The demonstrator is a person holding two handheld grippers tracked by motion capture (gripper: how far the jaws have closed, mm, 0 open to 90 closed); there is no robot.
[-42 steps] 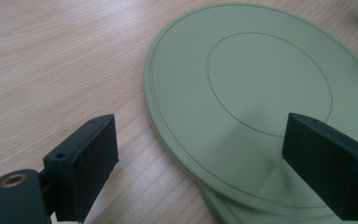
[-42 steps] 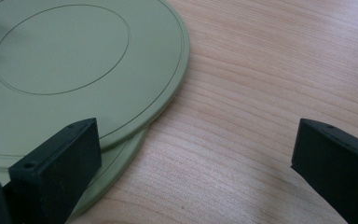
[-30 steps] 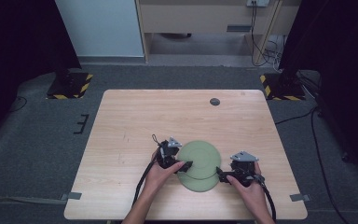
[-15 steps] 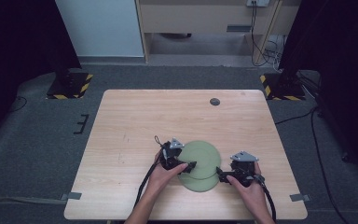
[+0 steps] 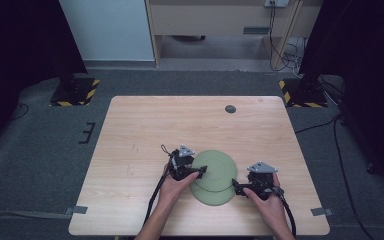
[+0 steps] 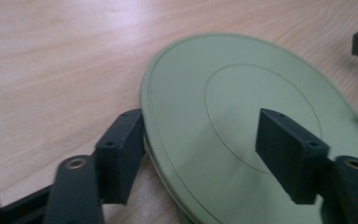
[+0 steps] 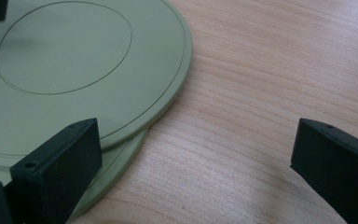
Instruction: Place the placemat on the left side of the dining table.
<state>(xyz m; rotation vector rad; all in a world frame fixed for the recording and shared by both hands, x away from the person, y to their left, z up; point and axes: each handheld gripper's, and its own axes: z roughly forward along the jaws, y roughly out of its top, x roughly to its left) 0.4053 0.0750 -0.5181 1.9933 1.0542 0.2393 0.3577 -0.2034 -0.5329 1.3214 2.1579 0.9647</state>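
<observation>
Straddling upper plate (image 6: 223,121): left gripper (image 6: 205,154).

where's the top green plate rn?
High view: the round pale-green upper plate lies on a second green plate, near the wooden table's front edge, between both tongs.

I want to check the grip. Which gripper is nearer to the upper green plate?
Left. The left gripper straddles the upper green plate rim, jaws just closing; the right gripper waits open beside the stack.

Both tongs, left tongs (image 5: 200,170) and right tongs (image 5: 235,185), are black with blocky screw-holed jaws, grey three-cornered top plates and trailing black cables.
</observation>
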